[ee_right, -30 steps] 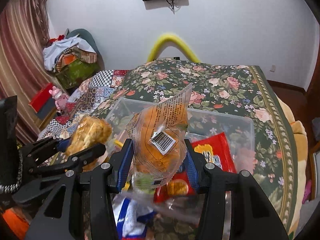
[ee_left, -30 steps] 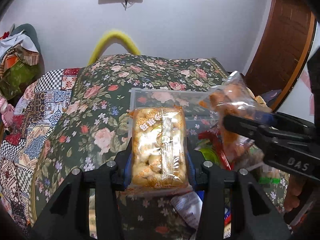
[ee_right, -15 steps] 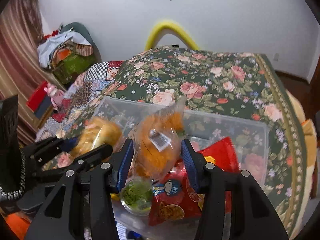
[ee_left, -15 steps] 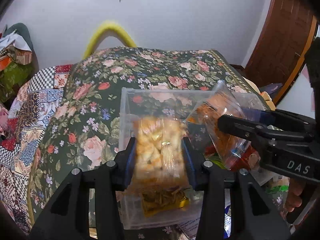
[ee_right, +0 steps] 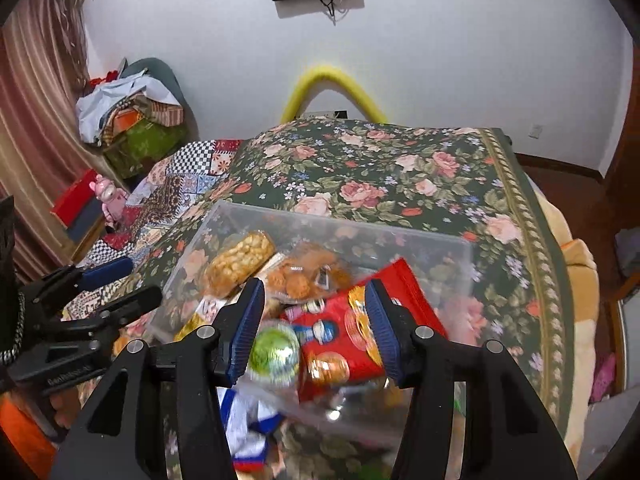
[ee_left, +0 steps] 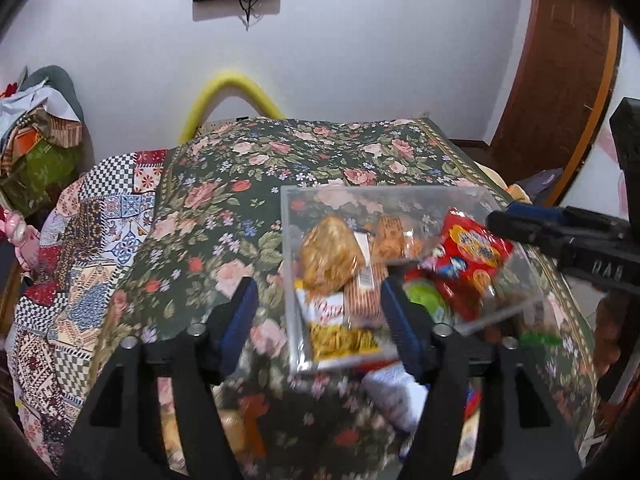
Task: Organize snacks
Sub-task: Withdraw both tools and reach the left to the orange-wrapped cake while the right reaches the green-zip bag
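In the bin (ee_right: 460, 248) we counted several packs; our left gripper (ee_left: 316, 320) and right gripper (ee_right: 312, 324) were opening, empty; loose snacks (ee_left: 394, 396) remained outside.

Even indoor light, fisheye-bent edges, motion blur low in both views.

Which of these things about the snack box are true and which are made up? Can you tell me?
1. The red snack bag lies in the clear plastic box. True.
2. The left gripper grips a packet. False: its jaws are opening with nothing between them.
3. The box sits on a flowery bedspread. True.
4. The box has a lid on. False: its top is open.
5. The right gripper squeezes a green cup. False: its jaws are opening and clamp nothing; the green-topped cup lies in the box.
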`<move>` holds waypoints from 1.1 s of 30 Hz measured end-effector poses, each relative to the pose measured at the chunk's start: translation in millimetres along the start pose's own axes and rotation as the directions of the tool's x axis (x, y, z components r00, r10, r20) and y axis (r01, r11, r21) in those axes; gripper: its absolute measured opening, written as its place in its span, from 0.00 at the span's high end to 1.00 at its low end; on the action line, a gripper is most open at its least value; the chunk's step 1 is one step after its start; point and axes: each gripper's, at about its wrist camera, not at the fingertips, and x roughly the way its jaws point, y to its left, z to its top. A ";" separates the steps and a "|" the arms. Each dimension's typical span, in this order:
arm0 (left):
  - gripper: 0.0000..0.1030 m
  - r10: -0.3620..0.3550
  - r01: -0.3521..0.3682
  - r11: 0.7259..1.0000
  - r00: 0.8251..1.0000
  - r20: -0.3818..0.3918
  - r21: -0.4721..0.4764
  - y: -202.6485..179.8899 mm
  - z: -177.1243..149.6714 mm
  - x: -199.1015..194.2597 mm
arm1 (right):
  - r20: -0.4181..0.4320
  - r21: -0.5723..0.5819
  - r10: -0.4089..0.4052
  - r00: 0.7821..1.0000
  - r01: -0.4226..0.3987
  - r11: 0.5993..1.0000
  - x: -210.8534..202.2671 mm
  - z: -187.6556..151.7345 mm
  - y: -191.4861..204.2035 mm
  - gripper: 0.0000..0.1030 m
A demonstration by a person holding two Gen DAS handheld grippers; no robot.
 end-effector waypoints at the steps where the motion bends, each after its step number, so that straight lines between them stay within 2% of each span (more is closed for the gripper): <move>1: 0.35 0.006 -0.006 1.000 1.000 0.003 0.005 1.1 -4.7 -7.0 | 0.006 -0.002 -0.003 1.000 0.003 1.000 -7.6 -3.4 -1.2 0.52; 7: 0.18 0.008 -0.009 1.000 1.000 -0.011 -0.012 11.9 -28.5 -34.6 | 0.022 -0.019 -0.039 0.999 0.040 0.999 -39.6 -26.8 -2.6 0.49; 9: 0.17 0.025 -0.026 0.999 0.999 -0.020 -0.031 18.1 -35.1 -39.8 | 0.023 -0.024 -0.047 0.999 0.047 0.999 -46.8 -34.7 -3.3 0.48; 11: 0.17 0.044 -0.045 0.998 0.999 -0.032 -0.041 23.9 -42.0 -43.2 | 0.026 -0.022 -0.048 0.999 0.049 0.999 -53.9 -44.5 -5.6 0.44; 13: 0.17 0.069 -0.071 0.996 0.996 -0.049 -0.047 30.7 -49.7 -44.7 | 0.030 -0.015 -0.054 0.998 0.055 0.998 -58.6 -54.1 -9.6 0.32; 16: 0.17 0.100 -0.103 0.994 0.993 -0.066 -0.045 40.1 -63.4 -45.5 | 0.013 -0.006 -0.070 0.997 0.070 0.998 -57.1 -67.2 -17.5 0.30; 21: 0.09 0.098 -0.107 0.990 0.990 -0.099 -0.090 57.0 -89.4 -40.4 | -0.057 0.053 -0.083 0.995 0.086 0.995 -44.3 -85.2 -40.7 0.28; 24: 0.09 0.093 -0.108 0.987 0.988 -0.127 -0.122 67.7 -103.9 -32.2 | -0.080 0.096 -0.101 0.992 0.108 0.989 -38.1 -96.2 -52.2 0.16; 29: 0.09 0.106 -0.130 0.982 0.980 -0.171 -0.138 79.9 -120.8 -10.2 | -0.114 0.148 -0.117 0.987 0.133 0.980 -26.7 -105.1 -67.5 0.16; 33: 0.09 0.095 -0.118 0.984 0.981 -0.170 -0.133 83.6 -124.0 3.4 | -0.133 0.163 -0.142 0.981 0.163 0.973 -12.9 -103.6 -72.3 0.16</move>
